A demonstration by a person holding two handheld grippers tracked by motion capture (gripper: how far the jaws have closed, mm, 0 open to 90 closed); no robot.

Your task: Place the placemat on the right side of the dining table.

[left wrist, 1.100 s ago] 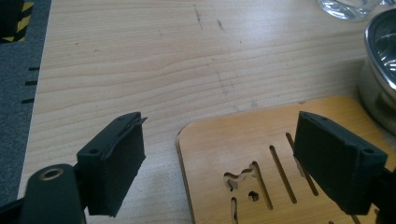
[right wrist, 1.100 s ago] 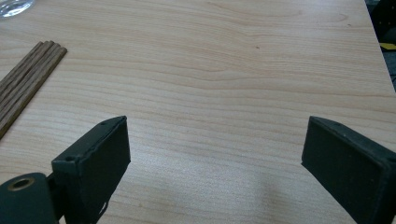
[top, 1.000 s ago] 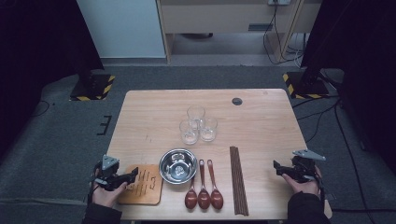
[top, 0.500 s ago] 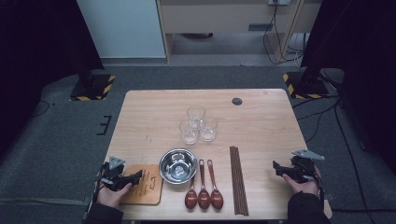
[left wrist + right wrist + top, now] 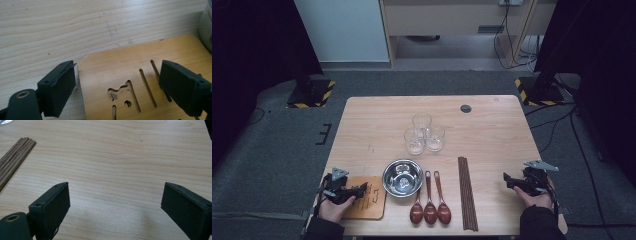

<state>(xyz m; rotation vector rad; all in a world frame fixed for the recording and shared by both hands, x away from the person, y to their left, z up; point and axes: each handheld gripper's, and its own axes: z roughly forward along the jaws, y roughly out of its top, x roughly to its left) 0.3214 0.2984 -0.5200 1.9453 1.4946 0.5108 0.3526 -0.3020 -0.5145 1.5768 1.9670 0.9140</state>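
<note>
A thin wooden board (image 5: 369, 197) with cut-out slots lies at the table's front left. My left gripper (image 5: 357, 189) sits low over its left edge. In the left gripper view the board's corner (image 5: 140, 65) lies below and between the two jaws. They have just been opening, the pads touch nothing, and the left gripper (image 5: 117, 85) is open. At the front right my right gripper (image 5: 507, 180) rests near the table edge. Its jaws stand wide over bare wood, so the right gripper (image 5: 115, 207) is open and empty.
A steel bowl (image 5: 402, 177) stands right of the board, then three wooden spoons (image 5: 430, 200) and a bundle of dark chopsticks (image 5: 467, 192). Three glasses (image 5: 424, 132) cluster mid-table. A black round cap (image 5: 466, 108) sits near the far edge.
My left gripper has edged slightly right over the board. The right hand has stayed still.
</note>
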